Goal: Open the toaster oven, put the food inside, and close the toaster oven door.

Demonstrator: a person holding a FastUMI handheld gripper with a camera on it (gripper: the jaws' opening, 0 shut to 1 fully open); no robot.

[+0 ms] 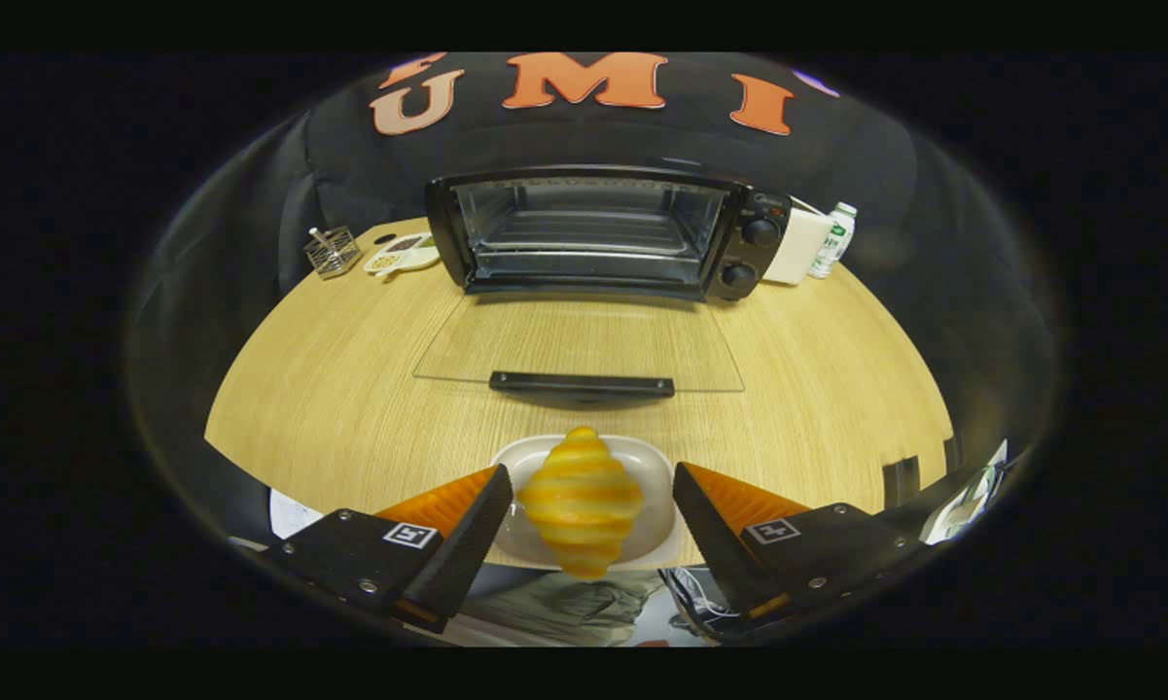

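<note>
Gripper (584,506) fingers spread wide either side of croissant (582,504), which lies on white dish (642,457) at near table edge; left finger looks v. close to it, contact unclear, nothing gripped. Toaster oven (603,233) beyond, glass door (584,350) already down flat. Step: pick-up. Next: close on croissant, lift over door handle (582,384) into cavity. Wire basket (333,251), bottle (833,238) off to the sides, not in path.
</note>
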